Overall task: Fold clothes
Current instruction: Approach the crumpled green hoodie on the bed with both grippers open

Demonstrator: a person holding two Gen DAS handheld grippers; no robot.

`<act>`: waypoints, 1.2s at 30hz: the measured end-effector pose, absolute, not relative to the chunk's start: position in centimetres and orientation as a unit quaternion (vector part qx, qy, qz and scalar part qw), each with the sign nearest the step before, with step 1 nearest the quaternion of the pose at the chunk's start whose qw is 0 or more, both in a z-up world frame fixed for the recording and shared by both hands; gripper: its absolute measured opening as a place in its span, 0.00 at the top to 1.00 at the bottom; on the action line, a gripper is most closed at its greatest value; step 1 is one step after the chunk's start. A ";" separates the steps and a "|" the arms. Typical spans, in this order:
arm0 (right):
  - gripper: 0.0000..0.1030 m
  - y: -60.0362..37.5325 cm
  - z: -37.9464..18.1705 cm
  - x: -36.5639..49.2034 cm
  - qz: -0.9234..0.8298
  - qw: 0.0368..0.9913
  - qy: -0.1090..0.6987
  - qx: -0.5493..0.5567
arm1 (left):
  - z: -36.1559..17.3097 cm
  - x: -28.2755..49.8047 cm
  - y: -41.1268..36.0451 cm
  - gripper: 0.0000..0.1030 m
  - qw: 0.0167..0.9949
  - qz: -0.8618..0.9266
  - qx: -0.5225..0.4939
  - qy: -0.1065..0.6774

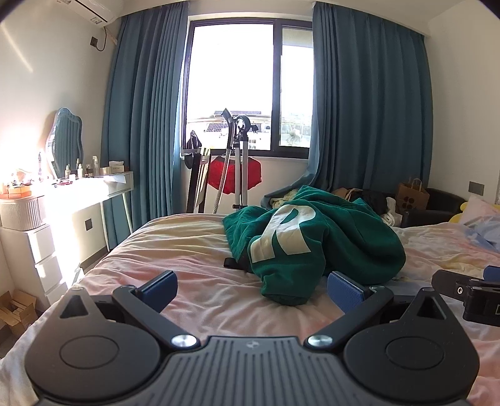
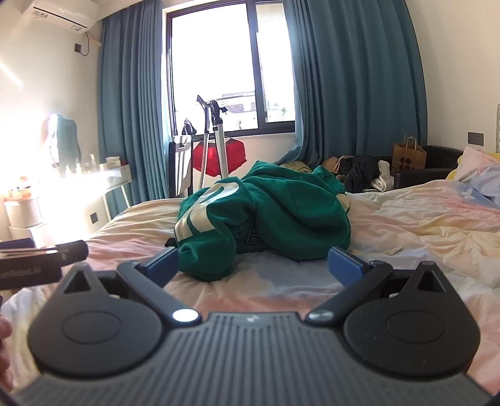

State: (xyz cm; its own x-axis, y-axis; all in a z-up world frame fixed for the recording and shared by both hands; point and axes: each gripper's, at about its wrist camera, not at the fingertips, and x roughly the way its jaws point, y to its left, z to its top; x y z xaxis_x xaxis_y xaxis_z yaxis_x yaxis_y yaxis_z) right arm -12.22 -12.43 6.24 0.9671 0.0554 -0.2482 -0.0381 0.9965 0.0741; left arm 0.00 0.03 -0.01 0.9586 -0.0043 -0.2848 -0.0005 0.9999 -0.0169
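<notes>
both claws [image 1: 251, 289] [image 2: 254, 265] agape before crumpled sweatshirt [image 1: 312, 240]

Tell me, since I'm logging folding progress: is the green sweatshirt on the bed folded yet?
Not folded. The green sweatshirt lies in a crumpled heap on the bed, its white print creased; both open grippers hold nothing.

You have a window [image 1: 250, 84] at twelve o'clock, flanked by teal curtains [image 1: 147, 109], with an air conditioner [image 1: 90, 9] at eleven. At nine o'clock a white desk [image 1: 93, 187] carries a wavy mirror [image 1: 64, 140] and small bottles [image 1: 79, 168]. A garment steamer [image 1: 239, 162] stands before a red cloth [image 1: 234, 175]. At two o'clock you see a brown paper bag [image 1: 412, 193] and a pillow [image 1: 481, 215] on the bed [image 1: 187, 250].
</notes>
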 end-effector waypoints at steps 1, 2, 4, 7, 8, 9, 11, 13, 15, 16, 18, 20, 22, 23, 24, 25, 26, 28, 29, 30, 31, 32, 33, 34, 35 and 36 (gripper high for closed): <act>0.00 -12.3 5.7 -11.8 0.022 0.990 0.132 0.034 | 0.0 0.0 0.1 0.00 0.990 0.000 -0.005 0.141; 0.00 -12.1 5.1 -11.3 0.021 0.990 0.138 0.034 | -0.1 0.1 0.2 0.00 0.990 0.001 -0.003 0.140; 0.00 -11.7 4.0 -10.4 0.018 0.988 0.150 0.034 | -0.2 -0.3 -0.3 0.00 0.991 0.005 0.018 0.133; 0.00 -11.2 2.3 -9.0 0.014 0.985 0.168 0.034 | -0.6 0.4 -0.3 0.00 0.989 0.010 0.017 0.149; 0.00 -11.0 1.8 -8.5 0.013 0.984 0.174 0.034 | -0.8 0.7 -0.3 0.00 0.988 0.011 0.015 0.150; 0.00 -10.9 1.2 -8.1 0.011 0.983 0.180 0.034 | -0.9 0.9 -0.2 0.00 0.988 0.013 0.014 0.152; 0.00 -10.5 0.1 -7.1 0.009 0.981 0.192 0.034 | -1.0 0.9 -0.1 0.00 0.988 0.014 0.013 0.151; 0.00 -10.1 -1.2 -6.2 0.006 0.978 0.204 0.034 | -0.9 0.7 0.6 0.00 0.988 0.014 0.008 0.151; 0.00 -9.5 -3.2 -5.0 0.005 0.975 0.217 0.036 | -1.2 0.8 0.5 0.00 0.988 0.014 0.010 0.156; 0.00 -9.2 -4.4 -4.6 0.005 0.973 0.227 0.036 | -1.3 0.8 0.5 0.00 0.988 0.013 0.011 0.156; 0.00 -8.6 -6.6 -3.7 0.005 0.969 0.246 0.035 | -1.6 0.8 0.5 0.00 0.987 0.014 0.012 0.160; 0.00 -8.0 -8.4 -3.1 0.010 0.963 0.268 0.019 | -1.9 0.9 0.5 0.00 0.986 0.015 0.012 0.165; 0.00 -7.4 -9.4 -2.6 0.015 0.959 0.284 0.005 | -2.1 1.0 0.5 0.00 0.985 0.014 0.010 0.170; 0.00 -7.2 -9.4 -2.6 0.016 0.958 0.286 -0.002 | -2.1 1.0 0.7 0.00 0.985 0.012 0.010 0.173; 0.00 -6.9 -9.5 -2.7 0.014 0.958 0.287 -0.011 | -2.2 1.0 0.8 0.00 0.984 0.011 0.009 0.175; 0.00 -6.6 -9.5 -2.7 0.012 0.957 0.289 -0.020 | -2.3 1.0 0.7 0.00 0.984 0.009 0.010 0.177; 0.00 -6.3 -9.6 -2.6 0.008 0.956 0.292 -0.029 | -2.3 1.0 0.7 0.00 0.984 0.008 0.010 0.179; 0.00 -6.0 -9.8 -2.4 0.005 0.953 0.299 -0.041 | -2.5 1.1 0.7 0.00 0.983 0.007 0.009 0.184; 0.00 -6.1 -9.8 -2.4 0.006 0.953 0.299 -0.040 | -2.5 1.1 0.7 0.00 0.982 0.006 0.008 0.186; 0.00 -6.1 -9.8 -2.4 0.006 0.953 0.299 -0.040 | -2.5 1.1 0.8 0.00 0.982 0.005 0.007 0.187; 0.00 -6.2 -9.8 -2.4 0.007 0.953 0.299 -0.039 | -2.5 1.1 0.9 0.00 0.982 0.004 0.005 0.189; 0.00 -6.2 -9.8 -2.3 0.008 0.953 0.300 -0.037 | -2.6 1.2 0.9 0.00 0.982 0.004 0.005 0.190; 0.00 -6.4 -9.8 -2.3 0.009 0.953 0.301 -0.034 | -2.6 1.2 0.9 0.00 0.982 0.004 0.004 0.191; 0.00 -6.5 -9.8 -2.3 0.010 0.953 0.301 -0.030 | -2.6 1.2 0.9 0.00 0.981 0.004 0.004 0.192; 0.00 -6.5 -9.8 -2.3 0.011 0.953 0.301 -0.028 | -2.6 1.2 0.9 0.00 0.981 0.004 0.004 0.192; 0.00 -6.6 -9.8 -2.3 0.011 0.953 0.301 -0.025 | -2.7 1.2 0.9 0.00 0.981 0.005 0.006 0.192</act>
State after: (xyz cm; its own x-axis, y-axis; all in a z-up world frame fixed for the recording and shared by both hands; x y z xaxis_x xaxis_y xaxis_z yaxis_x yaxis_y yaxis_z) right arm -2.26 -6.58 -9.83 0.8181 0.0066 -0.5750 -0.0371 0.9985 -0.0414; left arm 1.16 0.85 -2.65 0.9264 0.0119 -0.3763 -0.0072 0.9999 0.0137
